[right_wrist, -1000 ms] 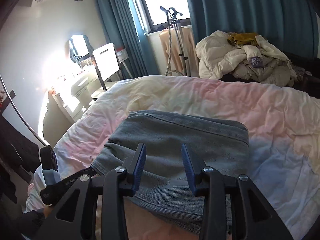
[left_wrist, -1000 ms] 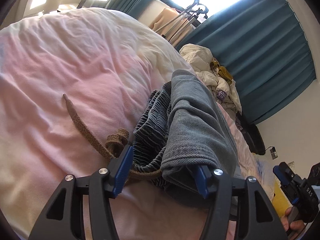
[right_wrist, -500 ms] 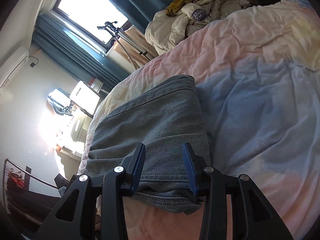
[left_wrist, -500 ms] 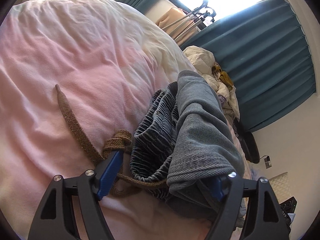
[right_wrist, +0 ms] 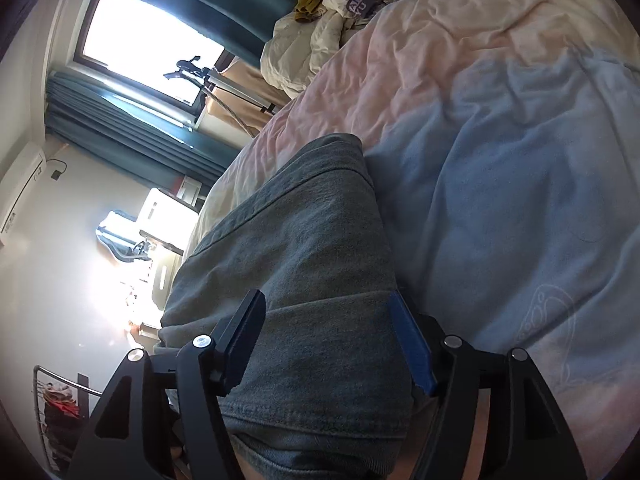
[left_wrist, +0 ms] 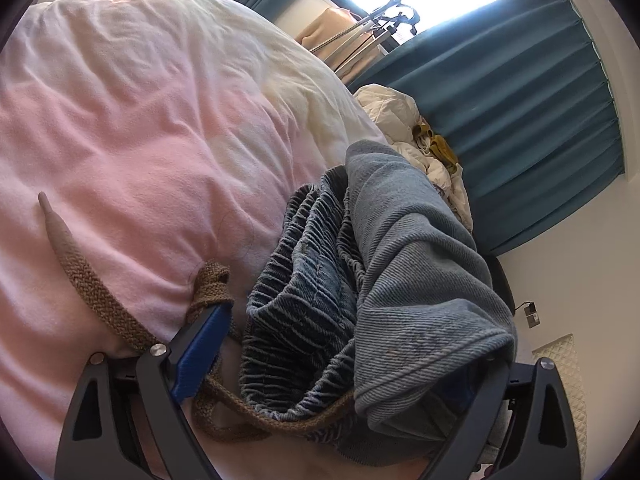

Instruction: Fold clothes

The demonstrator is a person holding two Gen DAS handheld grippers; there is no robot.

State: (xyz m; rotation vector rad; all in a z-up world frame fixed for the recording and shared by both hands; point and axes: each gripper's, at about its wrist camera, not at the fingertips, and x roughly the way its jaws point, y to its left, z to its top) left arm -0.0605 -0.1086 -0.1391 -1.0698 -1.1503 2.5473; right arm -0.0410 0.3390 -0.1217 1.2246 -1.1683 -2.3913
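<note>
Denim garment (left_wrist: pixel 404 280): lying folded on the bed's pink duvet (left_wrist: pixel 140 120), filling lower centre of both views.
Drawstring (left_wrist: pixel 92 292): trailing from the gathered waistband toward the left edge.
Left gripper (left_wrist: pixel 352 344): fingers (left_wrist: pixel 200 348) spreading wide around the waistband end, not pressing.
Right gripper (right_wrist: pixel 332 344): fingers (right_wrist: pixel 412 352) opening, straddling the fold, pads clear of it.
Clothes pile (right_wrist: pixel 340 8): sitting at top centre, beside the teal curtain (left_wrist: pixel 520 120).

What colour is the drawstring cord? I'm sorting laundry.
Brown, braided drawstring cord; clearest in the left wrist view.
</note>
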